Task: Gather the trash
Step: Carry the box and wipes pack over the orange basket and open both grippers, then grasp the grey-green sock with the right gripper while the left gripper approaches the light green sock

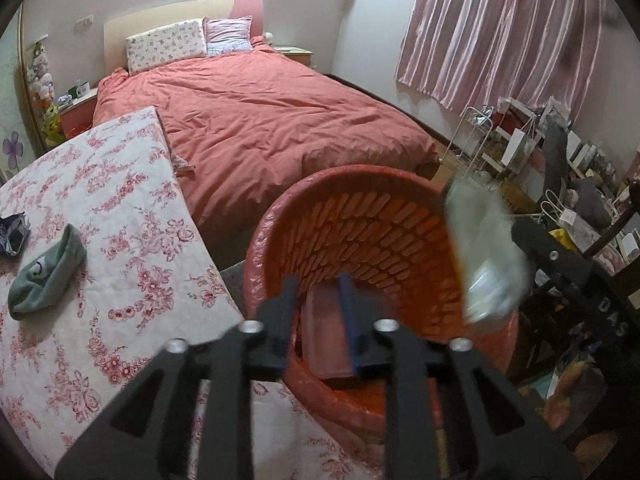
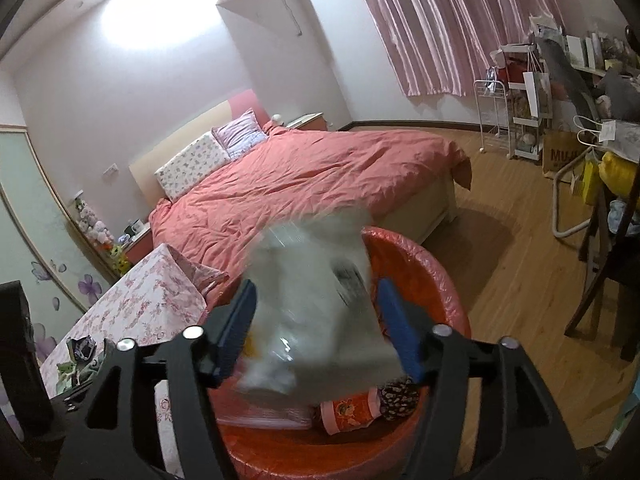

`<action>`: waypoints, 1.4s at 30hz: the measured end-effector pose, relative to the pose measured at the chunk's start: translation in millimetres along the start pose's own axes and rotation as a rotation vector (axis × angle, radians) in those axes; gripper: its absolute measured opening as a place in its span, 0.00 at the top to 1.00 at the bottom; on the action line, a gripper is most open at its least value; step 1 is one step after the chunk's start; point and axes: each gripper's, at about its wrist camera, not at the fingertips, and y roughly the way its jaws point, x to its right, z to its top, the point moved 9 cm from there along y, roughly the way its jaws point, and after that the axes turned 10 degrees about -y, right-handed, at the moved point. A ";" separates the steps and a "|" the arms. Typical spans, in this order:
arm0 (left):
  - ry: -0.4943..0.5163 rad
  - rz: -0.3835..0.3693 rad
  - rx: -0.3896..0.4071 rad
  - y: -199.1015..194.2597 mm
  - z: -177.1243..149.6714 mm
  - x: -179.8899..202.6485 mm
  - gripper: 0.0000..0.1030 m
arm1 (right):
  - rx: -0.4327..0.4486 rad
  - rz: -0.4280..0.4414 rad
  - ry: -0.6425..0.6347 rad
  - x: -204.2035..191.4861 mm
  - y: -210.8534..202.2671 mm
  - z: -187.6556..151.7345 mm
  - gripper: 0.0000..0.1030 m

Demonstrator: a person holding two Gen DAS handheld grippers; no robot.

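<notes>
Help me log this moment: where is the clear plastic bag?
In the right wrist view the clear plastic bag sits blurred between the right gripper's open jaws, above the red basket, with the bed behind.

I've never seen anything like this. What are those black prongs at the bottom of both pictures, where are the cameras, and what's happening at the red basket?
There is no robot here. A person holds a two-finger tong-like tool in each hand, and each tool has a wide-angle camera looking along its fingers. One picture comes from the left gripper, the other from the right gripper. Both hang over a red basket used for trash. A blurred clear plastic bag sits between the right one's wide-open fingers, seemingly dropping in. A flat pink packet lies between the left one's slightly parted fingers. On the floral cover beside it lie a green cloth and a dark wrapper.
</notes>
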 end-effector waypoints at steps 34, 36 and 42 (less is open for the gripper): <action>-0.271 0.337 0.188 -161.4 -12.6 -271.0 0.26 | -0.066 0.188 -0.313 -188.5 -10.3 -17.2 0.31; -0.297 0.361 0.199 -171.2 -13.9 -292.1 0.26 | -0.084 0.219 -0.332 -206.3 -7.1 -22.1 0.31; -0.387 0.388 0.241 -198.9 -18.7 -345.1 0.26 | -0.162 0.287 -0.401 -268.7 14.4 -46.7 0.35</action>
